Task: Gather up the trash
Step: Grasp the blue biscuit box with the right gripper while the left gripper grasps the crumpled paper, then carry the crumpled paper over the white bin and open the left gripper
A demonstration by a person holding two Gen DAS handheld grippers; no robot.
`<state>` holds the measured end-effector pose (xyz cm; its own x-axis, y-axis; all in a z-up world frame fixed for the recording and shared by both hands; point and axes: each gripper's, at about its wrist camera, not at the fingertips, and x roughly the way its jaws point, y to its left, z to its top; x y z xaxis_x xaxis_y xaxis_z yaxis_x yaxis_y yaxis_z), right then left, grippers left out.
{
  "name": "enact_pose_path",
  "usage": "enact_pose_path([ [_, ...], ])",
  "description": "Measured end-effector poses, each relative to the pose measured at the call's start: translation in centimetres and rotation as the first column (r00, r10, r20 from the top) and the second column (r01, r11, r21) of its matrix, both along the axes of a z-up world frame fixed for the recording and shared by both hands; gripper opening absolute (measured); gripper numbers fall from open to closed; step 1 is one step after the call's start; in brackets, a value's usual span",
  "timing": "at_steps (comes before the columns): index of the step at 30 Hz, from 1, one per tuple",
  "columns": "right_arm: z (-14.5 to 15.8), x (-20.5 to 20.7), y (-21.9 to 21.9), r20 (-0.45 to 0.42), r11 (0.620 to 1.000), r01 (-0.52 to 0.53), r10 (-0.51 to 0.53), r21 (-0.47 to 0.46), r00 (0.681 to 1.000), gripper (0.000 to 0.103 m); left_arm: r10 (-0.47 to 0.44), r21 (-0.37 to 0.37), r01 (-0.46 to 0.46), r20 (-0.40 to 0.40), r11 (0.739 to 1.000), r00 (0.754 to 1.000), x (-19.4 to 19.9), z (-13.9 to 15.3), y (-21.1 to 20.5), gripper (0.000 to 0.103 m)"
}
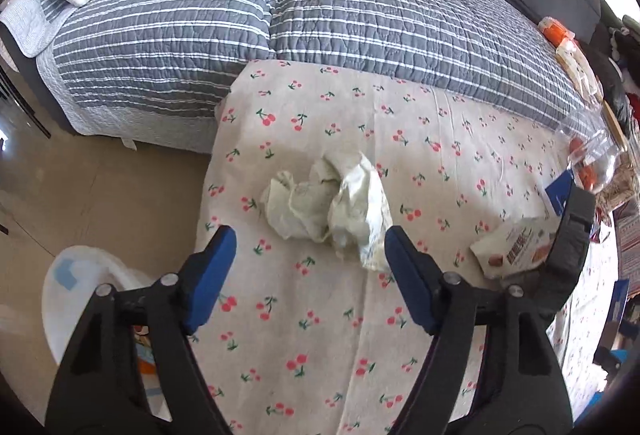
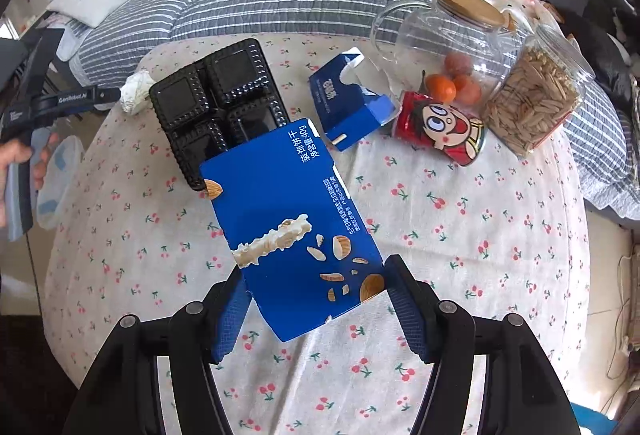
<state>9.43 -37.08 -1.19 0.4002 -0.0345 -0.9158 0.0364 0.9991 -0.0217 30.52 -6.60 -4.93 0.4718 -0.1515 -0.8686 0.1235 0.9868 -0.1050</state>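
Right wrist: your right gripper (image 2: 316, 299) pinches blue biscuit box (image 2: 292, 235), lifting it clear. Left gripper (image 1: 310, 255) spread, straddling crumpled tissue (image 1: 332, 207) near tabletop's left edge.

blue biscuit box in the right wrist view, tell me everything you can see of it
The blue biscuit box is a flat cardboard carton printed with white Chinese text, a coated biscuit stick and almond pieces. Its far end is torn open, and a black plastic tray with square compartments sticks out of it. It lies tilted over the cherry-print tablecloth. Its near end sits between the two blue pads of the right claw, which looks closed on its edges.
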Motion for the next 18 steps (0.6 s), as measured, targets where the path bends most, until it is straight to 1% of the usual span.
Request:
enact_pose_path([
  [1, 0.0, 0.0, -0.4, -0.001, 1.0, 0.007, -0.007, 0.001, 1.0, 0.067, 0.01, -0.027, -0.011, -0.011, 1.0, 1.0, 0.6, -0.3, -0.1, 0.074],
  [2, 0.1, -0.1, -0.8, -0.001, 1.0, 0.013, -0.013, 0.003, 1.0, 0.067, 0.017, -0.053, -0.018, -0.021, 0.998, 1.0, 1.0, -0.5, -0.1, 0.072],
  [3, 0.1, -0.1, -1.2, -0.001, 1.0, 0.018, -0.018, 0.004, 1.0, 0.067, 0.024, -0.066, -0.026, -0.029, 0.997, 0.999, 1.4, -0.8, -0.3, 0.066],
  [4, 0.1, -0.1, -1.4, 0.0, 1.0, 0.022, -0.022, 0.004, 1.0, 0.067, 0.03, -0.074, -0.033, -0.038, 0.997, 0.999, 1.6, -1.1, -0.5, 0.063],
  [6, 0.1, -0.1, -1.7, 0.001, 1.0, 0.026, -0.026, 0.001, 1.0, 0.067, 0.043, -0.094, -0.049, -0.061, 0.994, 0.997, 1.9, -1.7, -0.7, 0.052],
  [7, 0.2, -0.2, -1.8, 0.0, 1.0, 0.026, -0.026, 0.0, 1.0, 0.067, 0.052, -0.102, -0.059, -0.073, 0.993, 0.996, 2.0, -2.0, -0.7, 0.05],
  [8, 0.1, -0.2, -1.9, -0.001, 1.0, 0.026, -0.026, 0.0, 1.0, 0.067, 0.059, -0.101, -0.067, -0.079, 0.993, 0.995, 1.9, -2.3, -0.7, 0.043],
  [10, 0.2, -0.3, -1.9, -0.003, 1.0, 0.024, -0.024, -0.003, 1.0, 0.067, 0.058, -0.102, -0.066, -0.072, 0.993, 0.996, 1.6, -2.4, -0.8, 0.038],
  [12, 0.1, -0.4, -1.9, -0.003, 1.0, 0.026, -0.026, -0.007, 1.0, 0.067, 0.045, -0.088, -0.05, -0.065, 0.995, 0.997, 1.0, -2.3, -1.0, 0.032],
  [15, 0.4, -0.6, -1.7, 0.001, 0.999, 0.032, -0.032, -0.008, 0.999, 0.067, 0.023, -0.057, -0.026, -0.065, 0.998, 0.998, 0.0, -1.7, -1.1, 0.029],
  [18, 1.0, -0.9, -1.3, 0.019, 0.999, 0.033, -0.033, -0.002, 0.999, 0.067, 0.005, -0.065, -0.009, -0.064, 0.998, 0.998, -1.4, -0.8, -0.5, 0.028],
])
